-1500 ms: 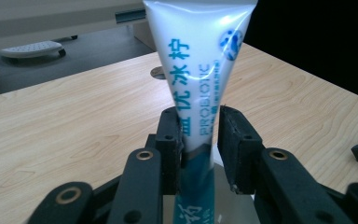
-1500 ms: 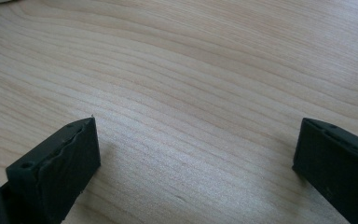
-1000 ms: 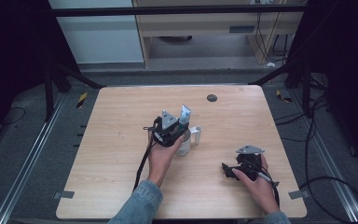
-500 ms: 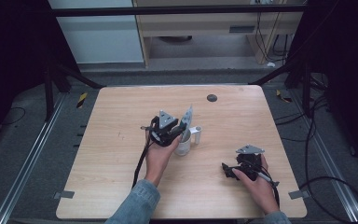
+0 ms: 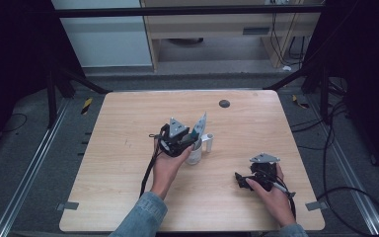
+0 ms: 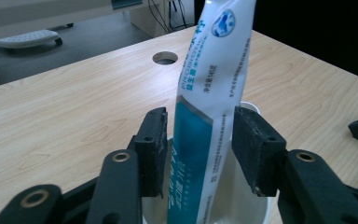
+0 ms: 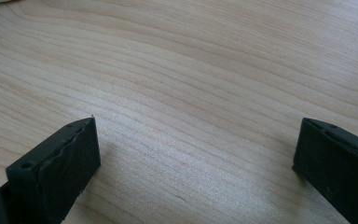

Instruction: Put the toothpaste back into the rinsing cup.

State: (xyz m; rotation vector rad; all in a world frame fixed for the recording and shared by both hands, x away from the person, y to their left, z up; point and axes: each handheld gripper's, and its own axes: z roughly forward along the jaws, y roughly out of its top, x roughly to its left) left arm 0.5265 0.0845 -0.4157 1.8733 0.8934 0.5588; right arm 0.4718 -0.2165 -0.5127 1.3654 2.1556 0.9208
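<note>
A white and teal toothpaste tube (image 5: pixel 200 124) (image 6: pixel 214 79) stands upright in a white cup (image 5: pixel 195 155) (image 6: pixel 254 108) near the table's middle. My left gripper (image 5: pixel 192 140) (image 6: pixel 198 149) reaches over the cup's rim with the tube between its jaws. The jaws have just been opening, and a thin gap shows between each pad and the tube. My right gripper (image 5: pixel 240 179) (image 7: pixel 196 158) lies low over bare wood at the front right. Its jaws stand wide apart with nothing between them.
A small white piece (image 5: pixel 208 141) stands just right of the cup. A round dark hole (image 5: pixel 224 103) (image 6: pixel 164 57) sits in the wooden tabletop (image 5: pixel 128 163) near its far edge. Black frame legs flank the table, and cables lie on the floor at the right.
The tube's top has tipped slightly to the right and now leans in the cup. The left hand has barely shifted. The right hand has not moved.
</note>
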